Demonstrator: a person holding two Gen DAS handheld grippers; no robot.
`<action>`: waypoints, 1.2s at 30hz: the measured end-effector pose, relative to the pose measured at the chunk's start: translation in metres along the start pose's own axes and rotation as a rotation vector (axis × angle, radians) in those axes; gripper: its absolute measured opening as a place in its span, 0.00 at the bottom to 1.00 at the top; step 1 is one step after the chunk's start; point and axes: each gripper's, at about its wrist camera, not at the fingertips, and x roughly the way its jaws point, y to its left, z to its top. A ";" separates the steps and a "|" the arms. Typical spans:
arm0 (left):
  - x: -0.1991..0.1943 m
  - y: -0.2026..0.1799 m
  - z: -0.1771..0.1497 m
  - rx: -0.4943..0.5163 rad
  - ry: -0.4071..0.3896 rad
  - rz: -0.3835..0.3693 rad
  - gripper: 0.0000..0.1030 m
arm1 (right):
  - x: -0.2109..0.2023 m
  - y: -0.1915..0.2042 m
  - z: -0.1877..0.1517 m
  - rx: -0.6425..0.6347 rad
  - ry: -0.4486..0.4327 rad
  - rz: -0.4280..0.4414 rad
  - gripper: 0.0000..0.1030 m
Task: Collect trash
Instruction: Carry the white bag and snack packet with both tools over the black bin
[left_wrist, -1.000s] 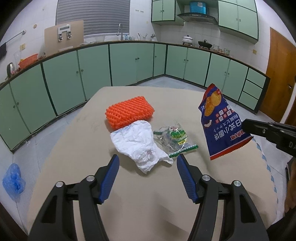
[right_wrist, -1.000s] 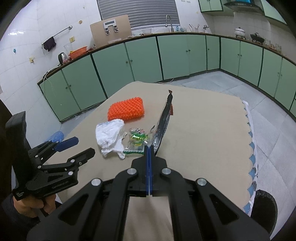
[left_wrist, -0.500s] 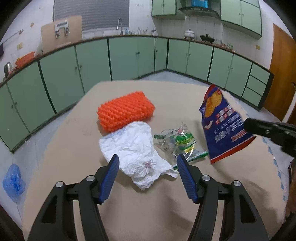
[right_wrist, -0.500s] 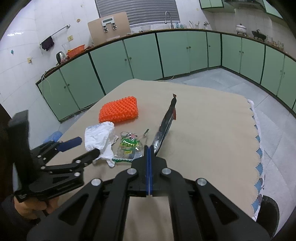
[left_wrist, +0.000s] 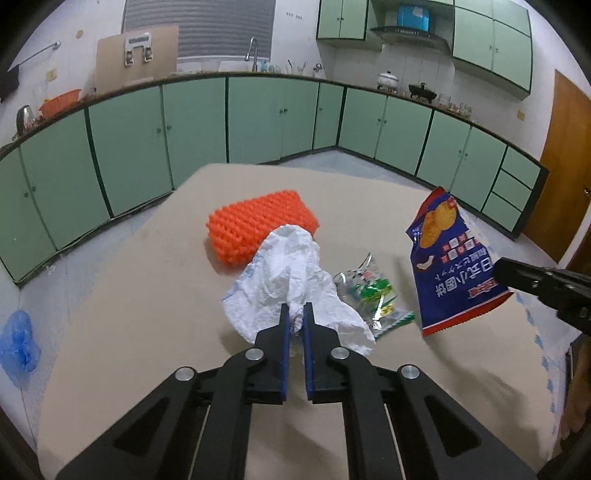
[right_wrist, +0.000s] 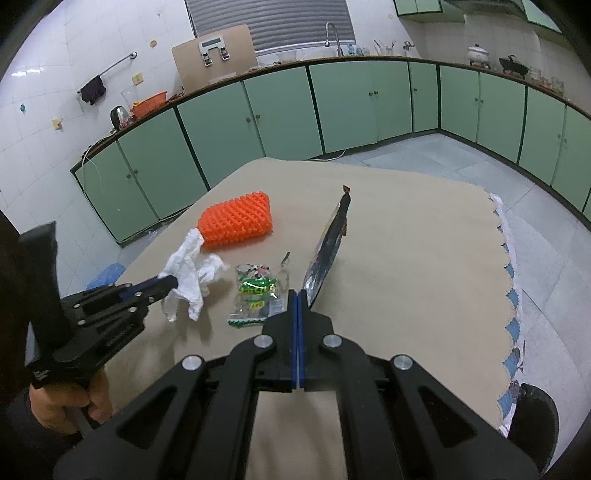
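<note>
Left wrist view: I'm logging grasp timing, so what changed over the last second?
The left gripper moved forward and closed on the crumpled white paper napkin, which is now bunched up and lifted. Unchanged: the right gripper holds the blue snack bag clamped above the table; the orange mesh foam sleeve and the clear green-printed wrapper lie on the beige table.

Left gripper: I have its jaws pinched on the white crumpled paper.
Orange mesh pad: just behind the paper, on the table.
Clear green wrapper: flat, beside the paper.
Right gripper: I see it holding the blue snack bag aloft.
</note>
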 end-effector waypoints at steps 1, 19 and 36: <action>-0.006 0.000 0.000 -0.002 -0.007 -0.001 0.06 | -0.004 0.001 0.001 -0.002 -0.006 0.000 0.00; -0.070 -0.074 0.007 0.098 -0.067 -0.139 0.06 | -0.097 -0.019 -0.021 0.037 -0.070 -0.089 0.00; -0.065 -0.247 -0.003 0.305 -0.024 -0.413 0.06 | -0.197 -0.118 -0.098 0.197 -0.096 -0.293 0.00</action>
